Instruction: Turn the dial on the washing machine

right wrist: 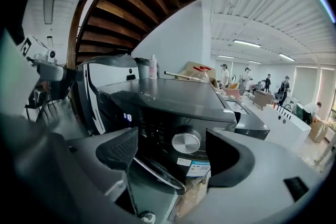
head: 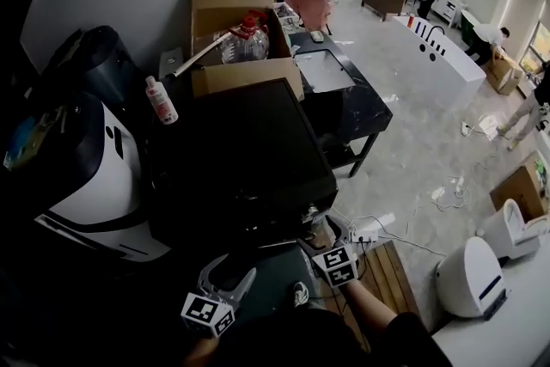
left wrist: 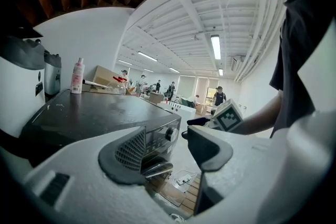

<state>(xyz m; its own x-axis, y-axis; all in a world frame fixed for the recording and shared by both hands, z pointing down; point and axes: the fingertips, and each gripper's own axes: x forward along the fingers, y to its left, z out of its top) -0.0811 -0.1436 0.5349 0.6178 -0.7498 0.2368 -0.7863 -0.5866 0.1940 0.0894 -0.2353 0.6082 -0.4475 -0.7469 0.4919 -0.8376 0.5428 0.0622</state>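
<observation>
The black washing machine [head: 249, 150] stands in front of me, and its round silver dial [right wrist: 186, 141] is on the front panel, also seen as the dial [left wrist: 171, 134] in the left gripper view. My right gripper [right wrist: 173, 152] is open and faces the dial. The dial shows between the two jaws, a little ahead of the pads and untouched. In the head view the right gripper [head: 320, 229] is at the machine's front right corner. My left gripper [head: 230, 272] hangs lower left of it, and that left gripper [left wrist: 168, 152] is open with nothing between its jaws.
On and behind the machine are a pink bottle [head: 161, 99] and an open cardboard box [head: 232, 21]. A white and black appliance [head: 86, 176] stands at its left, a black table [head: 344, 90] at its right. A wooden pallet [head: 391, 279] and a power strip [head: 365, 232] lie underfoot. People stand far off.
</observation>
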